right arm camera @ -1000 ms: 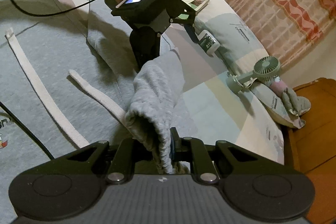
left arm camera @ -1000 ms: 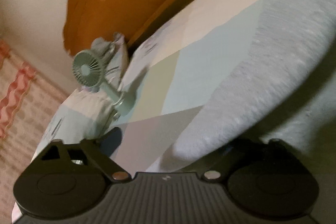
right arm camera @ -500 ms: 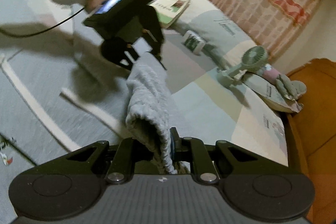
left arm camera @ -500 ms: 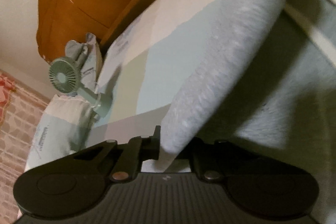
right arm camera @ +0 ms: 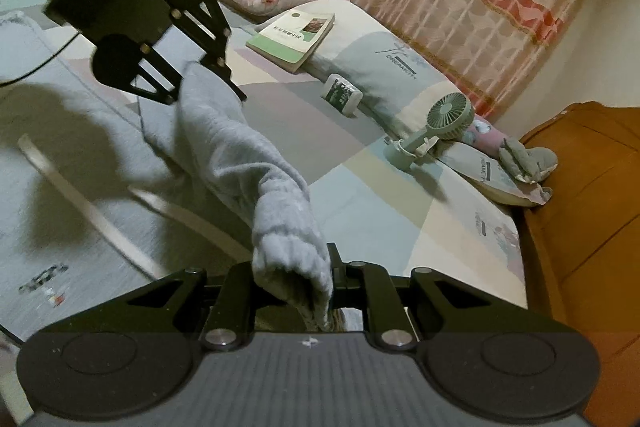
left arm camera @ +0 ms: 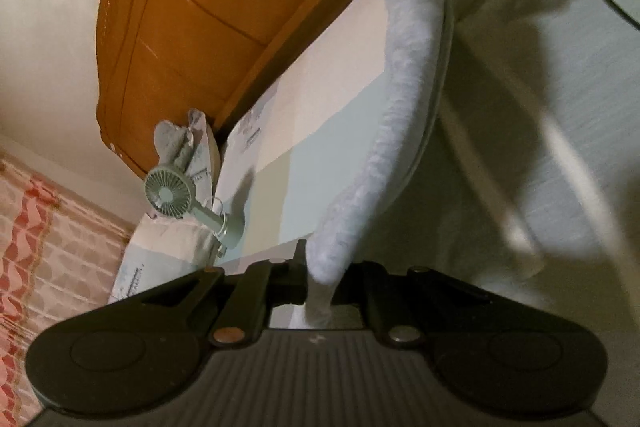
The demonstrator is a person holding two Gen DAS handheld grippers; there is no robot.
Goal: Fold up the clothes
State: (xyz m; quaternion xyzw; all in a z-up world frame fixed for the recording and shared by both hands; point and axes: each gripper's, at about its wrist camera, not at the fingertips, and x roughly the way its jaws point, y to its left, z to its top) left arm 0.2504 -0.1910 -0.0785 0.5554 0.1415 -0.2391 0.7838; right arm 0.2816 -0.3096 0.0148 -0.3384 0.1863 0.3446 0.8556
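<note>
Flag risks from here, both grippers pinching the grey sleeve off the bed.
1. The right gripper pinches only the cuff end of the grey sleeve; it could slip out.
2. The fan stands close by; a swing could topple it.
3. The white drawstring lies loose and may fold in.

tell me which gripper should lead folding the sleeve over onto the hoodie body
Right, probably. The right gripper is shut on the cuff end of the grey sleeve, the free end that swings over. The left gripper is clamped further up the sleeve, suited to anchoring.
</note>
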